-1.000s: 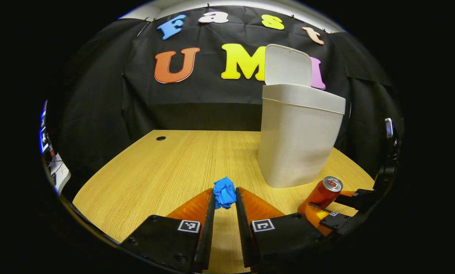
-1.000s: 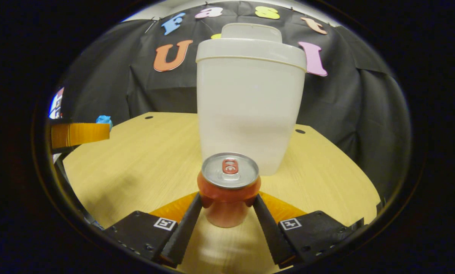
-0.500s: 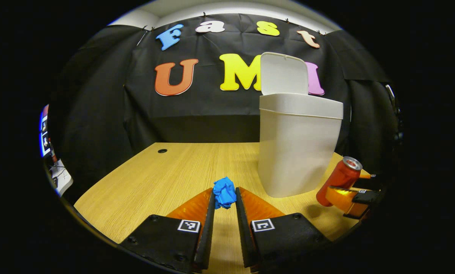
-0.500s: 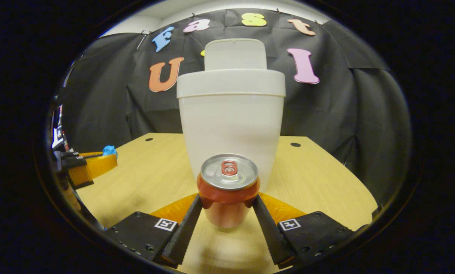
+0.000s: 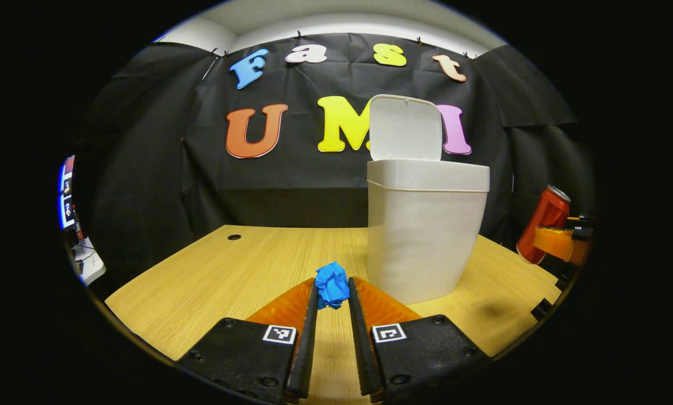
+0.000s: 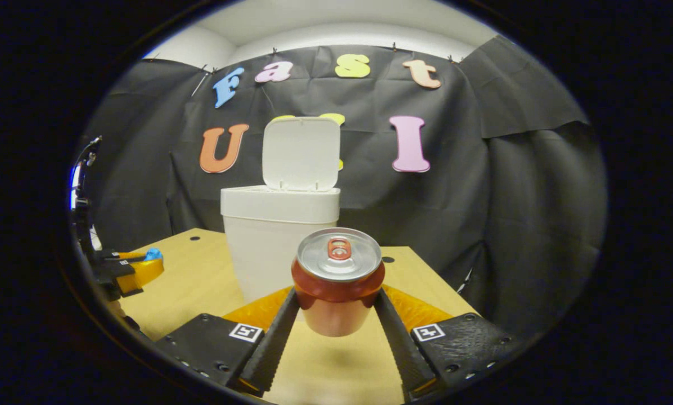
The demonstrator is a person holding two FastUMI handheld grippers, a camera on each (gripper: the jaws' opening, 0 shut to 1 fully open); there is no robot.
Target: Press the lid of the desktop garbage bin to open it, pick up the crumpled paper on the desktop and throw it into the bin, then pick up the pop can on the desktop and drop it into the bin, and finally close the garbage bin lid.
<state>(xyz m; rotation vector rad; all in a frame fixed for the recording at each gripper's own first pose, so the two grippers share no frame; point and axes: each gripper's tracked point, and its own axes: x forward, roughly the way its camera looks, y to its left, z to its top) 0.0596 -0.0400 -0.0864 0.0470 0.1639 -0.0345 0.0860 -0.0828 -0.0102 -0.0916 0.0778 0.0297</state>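
Up front in the left gripper view, the left gripper point(image 5: 332, 298) has its two fingers drawn close together and clamped on the blue crumpled paper point(image 5: 331, 284), which sits pinched between their tips, above the wooden desktop point(image 5: 224, 275). Just beyond and to the right of the paper stands the white garbage bin point(image 5: 424, 236), its lid point(image 5: 405, 127) swung upright and open. At the far right edge of that view the right gripper point(image 5: 561, 243) holds the red pop can point(image 5: 542, 225), tilted and lifted clear of the desk.

In the right gripper view, the fingers are spread to the can's width and press on both sides of the pop can point(image 6: 337, 278), silver top facing the camera, raised off the desk. Behind it and slightly left is the garbage bin point(image 6: 274, 236).
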